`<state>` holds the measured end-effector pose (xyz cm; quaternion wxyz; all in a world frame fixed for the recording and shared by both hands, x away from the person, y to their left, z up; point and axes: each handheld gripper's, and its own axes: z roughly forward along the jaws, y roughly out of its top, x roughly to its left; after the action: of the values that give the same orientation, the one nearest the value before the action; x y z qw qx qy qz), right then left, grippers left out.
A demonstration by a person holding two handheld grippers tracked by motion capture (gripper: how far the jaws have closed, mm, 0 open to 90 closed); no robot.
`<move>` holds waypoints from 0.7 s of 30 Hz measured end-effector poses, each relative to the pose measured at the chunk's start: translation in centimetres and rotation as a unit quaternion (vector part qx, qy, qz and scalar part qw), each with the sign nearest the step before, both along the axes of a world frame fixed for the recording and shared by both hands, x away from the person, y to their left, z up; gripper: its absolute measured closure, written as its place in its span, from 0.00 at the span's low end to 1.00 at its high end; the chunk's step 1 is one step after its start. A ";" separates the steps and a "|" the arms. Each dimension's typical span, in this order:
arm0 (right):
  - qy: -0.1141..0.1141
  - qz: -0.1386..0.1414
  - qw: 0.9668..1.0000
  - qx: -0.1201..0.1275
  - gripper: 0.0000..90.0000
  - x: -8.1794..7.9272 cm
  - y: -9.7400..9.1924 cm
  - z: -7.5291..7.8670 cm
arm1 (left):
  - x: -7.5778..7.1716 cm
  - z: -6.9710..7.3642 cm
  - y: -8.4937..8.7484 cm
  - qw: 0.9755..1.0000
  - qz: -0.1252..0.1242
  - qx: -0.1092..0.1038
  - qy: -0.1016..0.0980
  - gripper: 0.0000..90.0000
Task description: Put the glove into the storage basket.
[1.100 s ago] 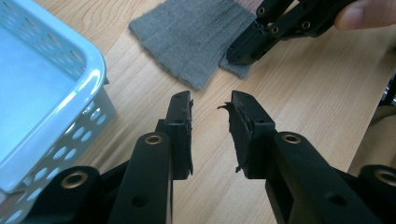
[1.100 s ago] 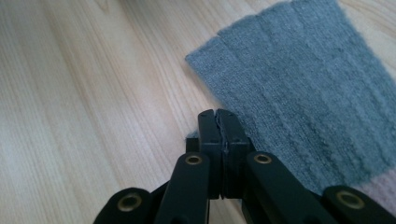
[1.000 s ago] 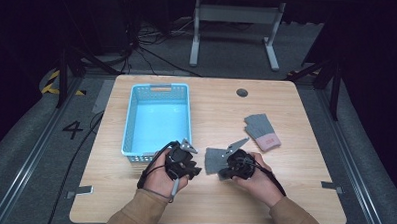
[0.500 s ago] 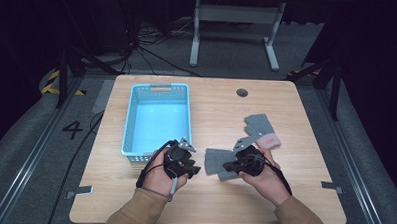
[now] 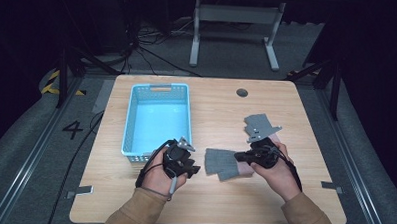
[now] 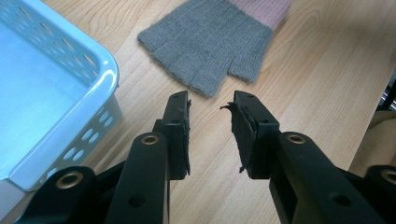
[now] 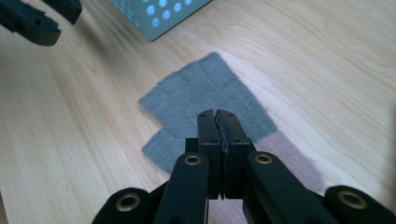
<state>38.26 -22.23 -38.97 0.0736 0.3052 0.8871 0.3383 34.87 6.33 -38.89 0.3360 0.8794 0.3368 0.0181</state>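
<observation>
one grey knitted fingerless glove with a pink cuff [image 6: 211, 42] lies flat just ahead of the parted, empty left gripper [image 6: 211, 122], fingers toward it, while the clenched right gripper [image 7: 218, 122] hovers above.

Bare table [image 5: 303, 195] surrounds the glove [image 5: 224, 163]; basket [image 5: 130, 139] blocks left.

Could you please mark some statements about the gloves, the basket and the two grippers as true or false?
1. The blue basket holds a glove. False: it is empty.
2. The right gripper has its jaws shut. True.
3. A grey glove lies flat on the table ahead of the left gripper. True.
4. The left gripper grips that glove. False: its jaws stand apart, short of it.
5. A second glove lies on the table. True.
</observation>
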 end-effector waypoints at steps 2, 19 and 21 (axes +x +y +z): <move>-0.001 -0.014 1.000 0.003 0.96 0.5 -0.7 0.4 | 0.0 0.0 0.0 1.000 0.000 0.001 0.000 0.75; 0.000 -0.124 0.992 -0.029 0.64 6.5 -4.8 1.8 | 0.2 0.0 1.2 1.000 0.015 -0.004 0.008 0.73; 0.001 -0.135 0.990 -0.035 0.63 7.2 -5.2 1.7 | 0.2 0.0 1.3 1.000 0.016 -0.005 0.007 0.73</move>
<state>45.44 -27.47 -37.29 0.1283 0.4202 0.8490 0.2937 35.12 7.62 -38.85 0.3381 0.8722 0.3532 0.0153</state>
